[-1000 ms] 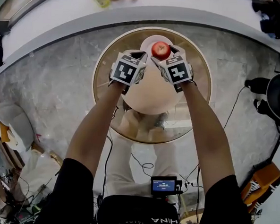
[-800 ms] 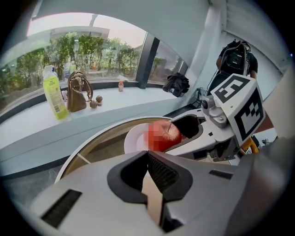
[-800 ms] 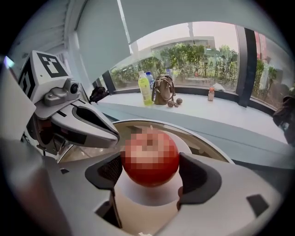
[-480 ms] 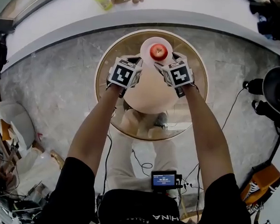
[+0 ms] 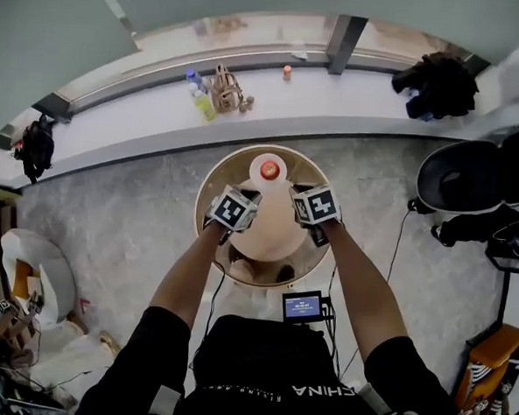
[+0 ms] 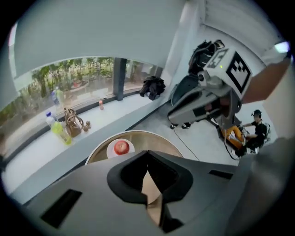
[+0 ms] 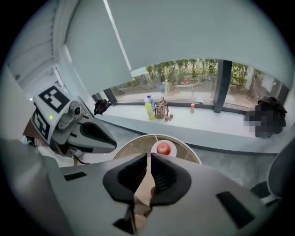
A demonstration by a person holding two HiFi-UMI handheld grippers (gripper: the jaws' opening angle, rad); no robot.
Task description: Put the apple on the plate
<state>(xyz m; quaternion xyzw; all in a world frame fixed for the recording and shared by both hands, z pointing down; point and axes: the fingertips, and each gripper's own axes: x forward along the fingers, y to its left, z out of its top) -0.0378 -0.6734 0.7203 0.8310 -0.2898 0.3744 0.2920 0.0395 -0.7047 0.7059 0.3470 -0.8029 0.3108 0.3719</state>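
Observation:
A red apple [image 5: 269,169] rests on a small white plate [image 5: 259,162] at the far side of a round table [image 5: 210,183]. Both grippers hang high above the table, on its near side and well clear of the apple. My left gripper [image 5: 243,199] is shut, with nothing between its jaws. Level with it, my right gripper [image 5: 302,199] is also shut and empty. From the left gripper view, the apple [image 6: 121,147] lies far below the closed tips [image 6: 147,155]. It looks just as small [image 7: 162,148] beyond the right gripper [image 7: 148,159].
A long pale window ledge [image 5: 354,98] behind the table carries bottles [image 5: 199,96], a small bag [image 5: 224,89] and a can [image 5: 287,71]. Black clothing [image 5: 438,82] lies at its right end. A black chair [image 5: 463,175] and cables stand on the floor at the right.
Both grippers have risen high above the table and drawn back from the apple, which stays on the plate. The right jaws, earlier wide open beside the apple, have closed.

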